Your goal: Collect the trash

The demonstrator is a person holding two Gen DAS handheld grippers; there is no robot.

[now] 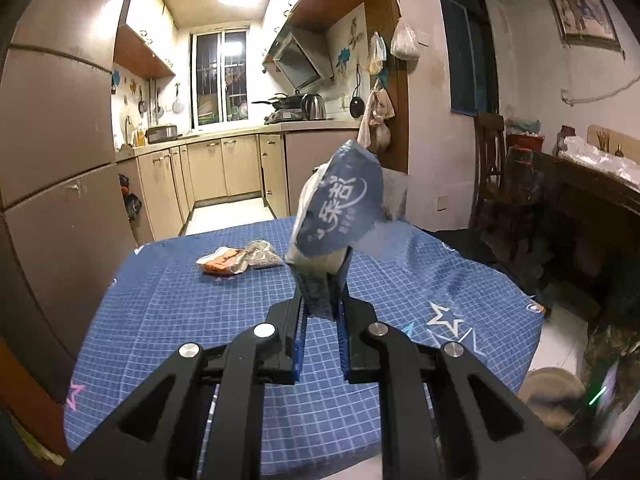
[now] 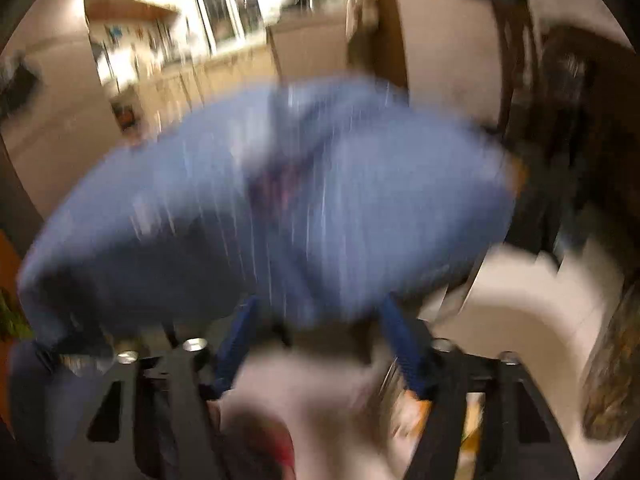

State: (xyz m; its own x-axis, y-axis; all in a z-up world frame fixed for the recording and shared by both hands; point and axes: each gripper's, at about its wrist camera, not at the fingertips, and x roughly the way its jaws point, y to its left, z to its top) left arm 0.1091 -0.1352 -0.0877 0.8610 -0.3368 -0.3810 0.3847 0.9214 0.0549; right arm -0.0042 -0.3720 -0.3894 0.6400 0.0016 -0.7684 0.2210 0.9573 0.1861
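Observation:
My left gripper [image 1: 322, 280] is shut on a blue-and-white snack bag [image 1: 340, 208] and holds it upright above the table with the blue checked cloth [image 1: 180, 312]. Two more wrappers lie on the cloth beyond it: an orange-and-white one [image 1: 222, 263] and a crumpled clear one [image 1: 262, 254]. The right wrist view is heavily blurred by motion. My right gripper [image 2: 316, 312] shows blue fingers [image 2: 404, 344] spread wide apart over the edge of the blue cloth [image 2: 280, 200]. Nothing shows between them.
A tall fridge [image 1: 52, 160] stands left of the table. The kitchen counter [image 1: 224, 136] lies beyond. A dark sideboard [image 1: 580, 200] and chair [image 1: 490, 160] stand on the right. A round light-coloured container [image 1: 552, 392] sits on the floor by the table's right edge.

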